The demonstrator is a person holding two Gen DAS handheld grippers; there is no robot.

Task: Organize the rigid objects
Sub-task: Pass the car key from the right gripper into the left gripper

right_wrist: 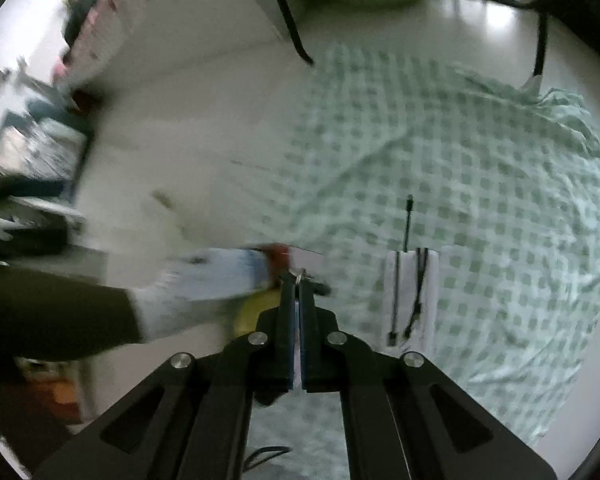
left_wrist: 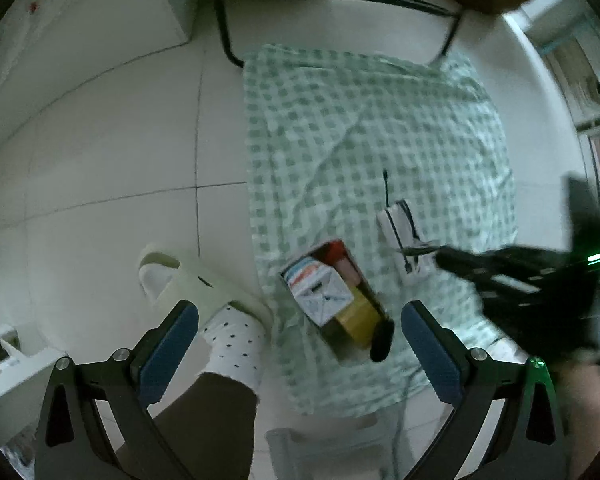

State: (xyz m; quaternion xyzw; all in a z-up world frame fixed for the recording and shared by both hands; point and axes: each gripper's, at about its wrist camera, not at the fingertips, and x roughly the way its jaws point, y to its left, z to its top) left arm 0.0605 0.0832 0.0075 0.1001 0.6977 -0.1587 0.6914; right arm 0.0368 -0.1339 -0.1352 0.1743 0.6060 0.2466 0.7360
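Observation:
A green checked cloth [left_wrist: 380,128] lies spread on the tiled floor. On it stands an open box [left_wrist: 336,296] holding cards, a yellow block and a red item, with a black oblong thing [left_wrist: 381,340] at its near end. My left gripper [left_wrist: 300,312] hangs open high above the box, pointing straight down. To the right lies a white pouch [left_wrist: 400,232] [right_wrist: 410,300] with thin black tools on it, and a black stick [right_wrist: 408,220] beyond it. My right gripper [left_wrist: 440,256] [right_wrist: 299,280] is shut on a small metal piece [right_wrist: 302,274] above the cloth, beside the pouch.
A person's foot in a dotted sock [left_wrist: 232,344] and pale slipper [left_wrist: 172,276] stands on the floor left of the cloth. Black furniture legs [left_wrist: 224,20] rise at the cloth's far edge. A white cabinet [left_wrist: 100,8] is far left. Cluttered shelves [right_wrist: 36,152] show, blurred.

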